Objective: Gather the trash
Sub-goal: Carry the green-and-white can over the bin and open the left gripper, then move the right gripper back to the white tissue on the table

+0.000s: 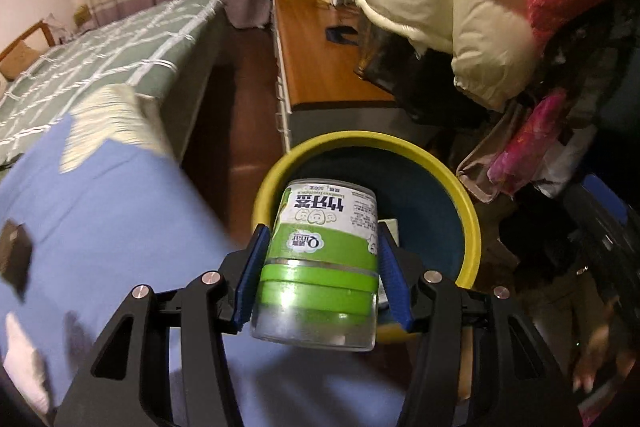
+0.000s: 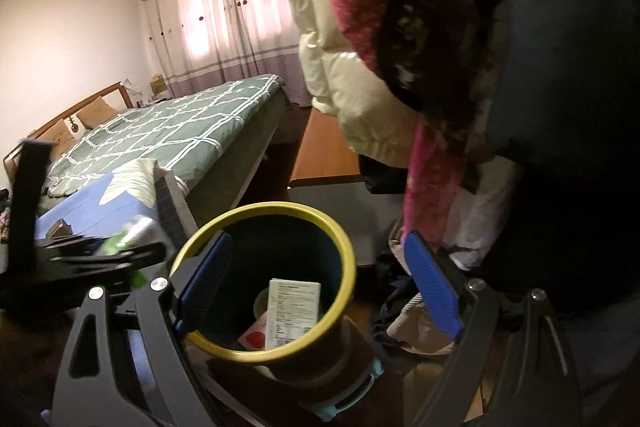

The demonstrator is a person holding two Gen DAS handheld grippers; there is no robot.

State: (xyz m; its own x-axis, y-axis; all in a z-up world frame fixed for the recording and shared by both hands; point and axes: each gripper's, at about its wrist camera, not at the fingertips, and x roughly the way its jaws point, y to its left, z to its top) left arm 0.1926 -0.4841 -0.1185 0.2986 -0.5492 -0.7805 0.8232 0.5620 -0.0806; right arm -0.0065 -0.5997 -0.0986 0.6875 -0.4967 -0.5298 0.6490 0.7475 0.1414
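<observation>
The left gripper clamps a green-labelled jar just over the yellow-rimmed bin — it looks light, stiff and slick, best held mid-body as now — while the right gripper hangs spread and empty above that bin.

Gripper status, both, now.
Left gripper: closed on the green-labelled canister, held over the yellow-rimmed bin.
Right gripper: open, holding nothing, fingers either side of the bin.
</observation>
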